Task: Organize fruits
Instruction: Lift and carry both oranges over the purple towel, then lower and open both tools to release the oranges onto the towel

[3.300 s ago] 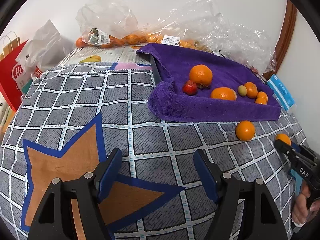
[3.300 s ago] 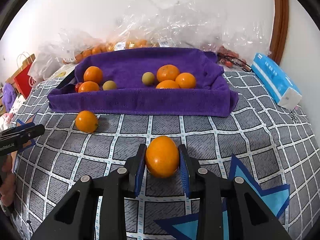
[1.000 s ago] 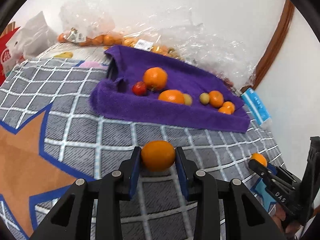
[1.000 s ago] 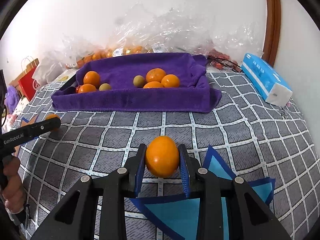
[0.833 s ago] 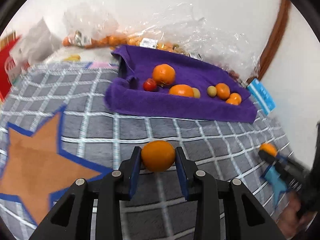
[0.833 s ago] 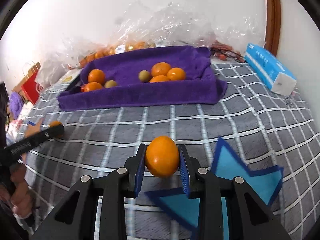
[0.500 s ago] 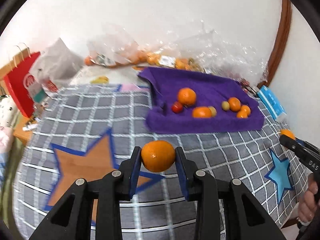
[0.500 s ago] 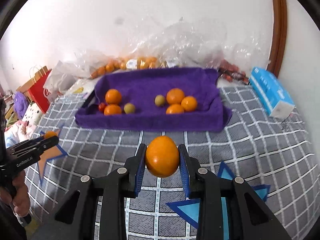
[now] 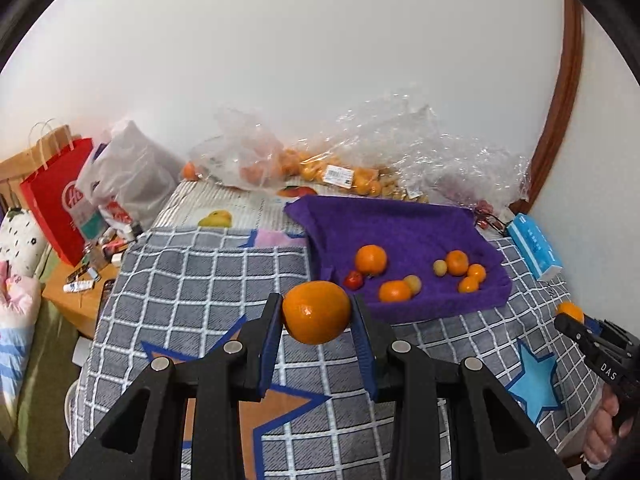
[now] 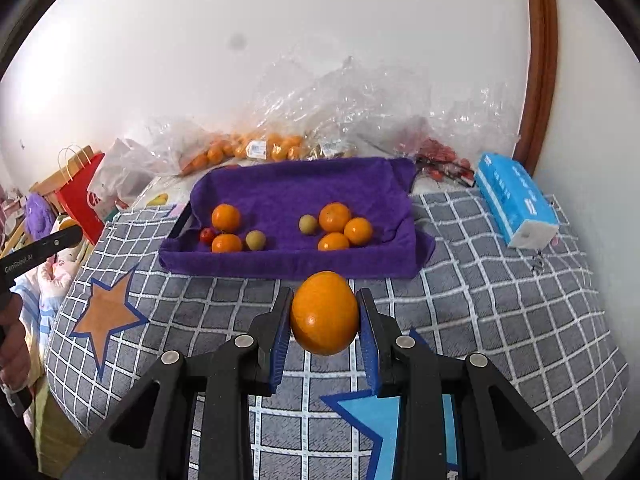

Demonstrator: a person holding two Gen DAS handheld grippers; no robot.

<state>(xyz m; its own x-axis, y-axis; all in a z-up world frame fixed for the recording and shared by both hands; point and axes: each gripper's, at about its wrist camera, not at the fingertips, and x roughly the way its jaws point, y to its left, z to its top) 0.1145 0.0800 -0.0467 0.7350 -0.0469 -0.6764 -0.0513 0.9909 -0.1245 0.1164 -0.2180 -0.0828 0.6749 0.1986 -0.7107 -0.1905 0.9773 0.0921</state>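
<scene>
My left gripper (image 9: 316,316) is shut on an orange (image 9: 317,313) and holds it high above the checked cloth. My right gripper (image 10: 324,316) is shut on another orange (image 10: 325,313), also raised. A purple towel tray (image 10: 288,188) lies ahead at the back of the table; it also shows in the left wrist view (image 9: 400,228). It holds several oranges, two small green-yellow fruits and a small red fruit (image 10: 207,235). The right gripper with its orange shows at the right edge of the left wrist view (image 9: 570,314).
Clear plastic bags of oranges (image 9: 320,168) lie against the wall behind the tray. A blue tissue pack (image 10: 514,200) sits right of the tray. A red paper bag (image 9: 56,204) and clutter stand off the table's left side. The checked cloth (image 10: 500,300) has star patches.
Both grippers have risen and pulled back from the table, each keeping its orange. The tray now looks smaller and farther away.
</scene>
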